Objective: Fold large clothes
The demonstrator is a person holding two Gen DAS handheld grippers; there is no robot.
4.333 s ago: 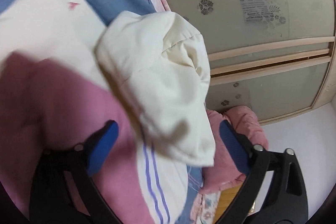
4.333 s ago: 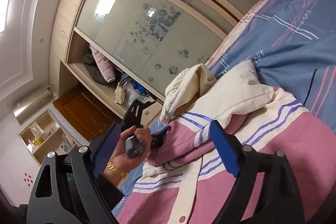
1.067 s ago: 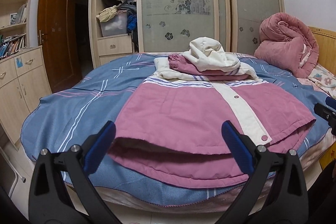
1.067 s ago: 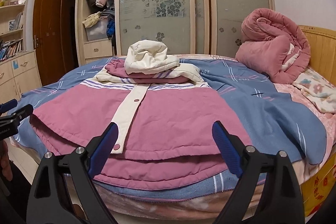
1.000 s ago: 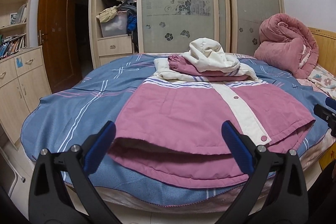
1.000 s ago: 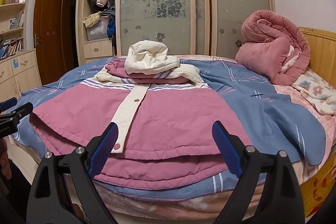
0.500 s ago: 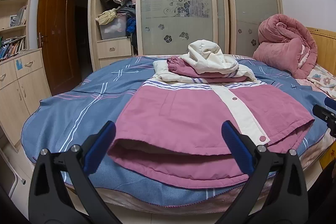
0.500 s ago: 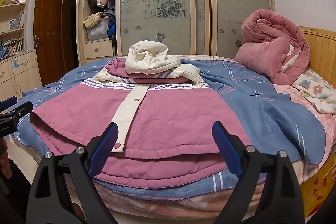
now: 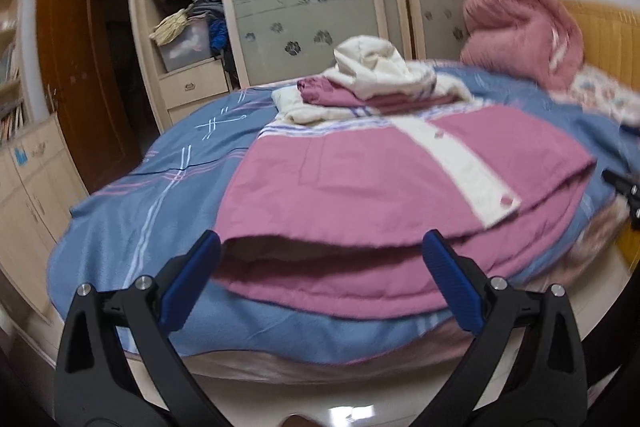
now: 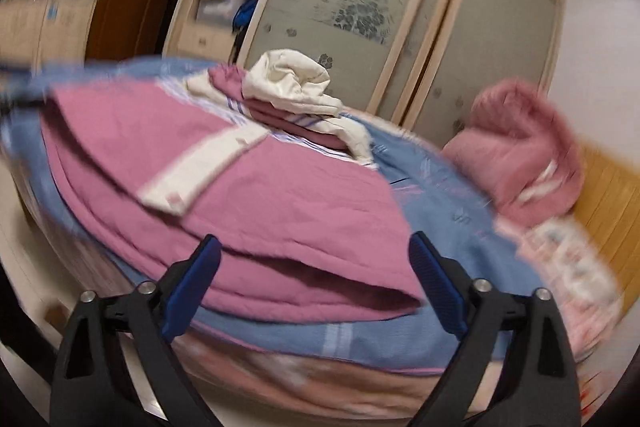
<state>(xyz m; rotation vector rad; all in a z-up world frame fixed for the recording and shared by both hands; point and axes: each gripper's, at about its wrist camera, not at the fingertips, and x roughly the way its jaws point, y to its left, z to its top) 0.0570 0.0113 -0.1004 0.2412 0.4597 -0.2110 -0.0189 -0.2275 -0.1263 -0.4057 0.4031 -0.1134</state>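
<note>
Open wardrobe bay (image 9: 188, 27) at 11 o'clock in the left wrist view: jackets hanging up top, a clear storage box (image 9: 186, 49) below stuffed with fabric, contents too blurred to name; drawers under it. Pink jacket (image 9: 360, 179) lies flat on the blue bedspread (image 9: 160, 203), white button placket running up toward 1 o'clock, sleeves and cream hood (image 9: 372, 67) piled at 12. Left gripper (image 9: 322, 287) has jaws wide apart, nothing between the pads; the jacket's hem sits just beyond the tips at 12 o'clock, not touched. Right gripper (image 10: 316, 291) has jaws apart and opening, empty too; jacket hem corner (image 10: 392, 291) just ahead of the tips, toward 1 o'clock. Rolled pink quilt (image 10: 520, 155) at 2 o'clock by the wooden headboard (image 10: 612, 195). Both views motion-blurred.
</note>
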